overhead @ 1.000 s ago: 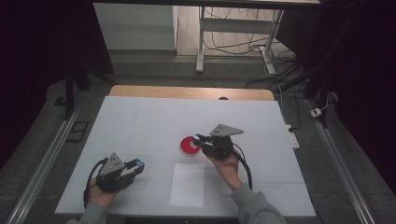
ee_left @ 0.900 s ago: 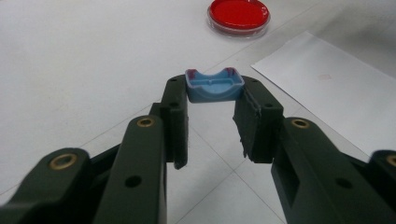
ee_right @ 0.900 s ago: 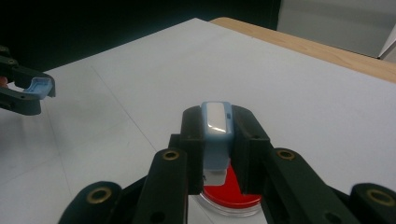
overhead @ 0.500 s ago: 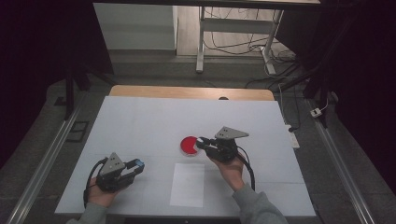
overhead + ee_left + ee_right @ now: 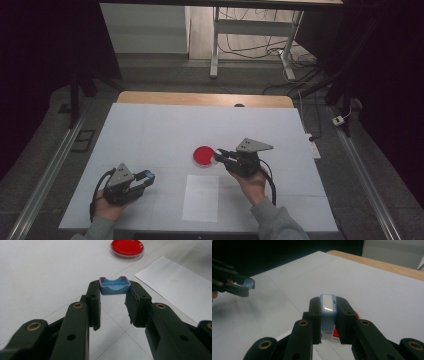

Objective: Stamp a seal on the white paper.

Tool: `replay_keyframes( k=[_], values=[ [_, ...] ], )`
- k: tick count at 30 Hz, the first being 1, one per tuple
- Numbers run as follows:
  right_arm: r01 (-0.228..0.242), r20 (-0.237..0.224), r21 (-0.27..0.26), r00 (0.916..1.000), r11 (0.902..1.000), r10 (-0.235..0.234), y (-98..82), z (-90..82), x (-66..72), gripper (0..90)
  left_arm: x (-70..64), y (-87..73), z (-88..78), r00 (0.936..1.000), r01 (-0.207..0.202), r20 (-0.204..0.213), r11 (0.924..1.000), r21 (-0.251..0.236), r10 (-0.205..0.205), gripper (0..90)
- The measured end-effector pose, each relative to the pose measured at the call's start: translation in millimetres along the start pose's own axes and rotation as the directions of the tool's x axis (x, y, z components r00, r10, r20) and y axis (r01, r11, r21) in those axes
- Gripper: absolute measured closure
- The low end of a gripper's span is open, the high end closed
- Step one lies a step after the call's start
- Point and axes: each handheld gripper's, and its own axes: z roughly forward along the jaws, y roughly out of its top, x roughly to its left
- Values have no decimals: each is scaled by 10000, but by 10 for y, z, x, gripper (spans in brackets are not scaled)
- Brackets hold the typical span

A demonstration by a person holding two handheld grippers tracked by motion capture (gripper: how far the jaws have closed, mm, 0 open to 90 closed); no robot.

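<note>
Blue plastic sits pinched between the tips of the left gripper (image 5: 115,296): a small cap (image 5: 114,286), hollow side up, with reddish stains on its rim, clamped from both sides by the closed jaws. In the high view this gripper (image 5: 142,179) rests low over the near left part of the white table (image 5: 150,130), the cap (image 5: 145,175) poking out at its front. The right gripper (image 5: 328,317) is shut on a pale blue-grey piece (image 5: 327,312) that stands between its pads with a glossy top; what it is cannot be told for sure, perhaps a small stamp body. In the high view the right gripper (image 5: 222,156) hangs just beside the red dish (image 5: 203,155), jaw tips at the dish's right edge, though whether they touch it is unclear. A sheet of paper (image 5: 201,197) lies flat near the front edge, between the two hands and just short of the dish. In the left gripper view the dish (image 5: 127,248) lies well beyond the cap, with the paper (image 5: 180,293) off to the right. The two grippers are well apart.
</note>
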Motion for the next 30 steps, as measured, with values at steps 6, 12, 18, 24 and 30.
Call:
replay_keyframes(
  k=[6,12,18,24,30],
  values=[
    [-132,-4,-117,9999,9998,132,-8,-99,-4,752,-2,13,24,10000,-56,73,10000,47,55,658],
    [-240,16,-229,9997,9994,241,-21,-182,5,752,-7,20,34,10000,-26,74,10000,20,25,658],
    [-346,-226,-220,9992,9992,341,-56,-266,24,752,-9,20,26,10000,-19,67,10000,5,19,658],
    [-282,-447,-98,9986,9996,278,-122,-311,96,752,-13,25,21,10000,-10,56,10000,-18,10,658],
    [108,-656,178,9978,9998,-96,-160,-294,214,752,-17,24,22,10000,-15,66,10000,-13,15,658]
  ],
)
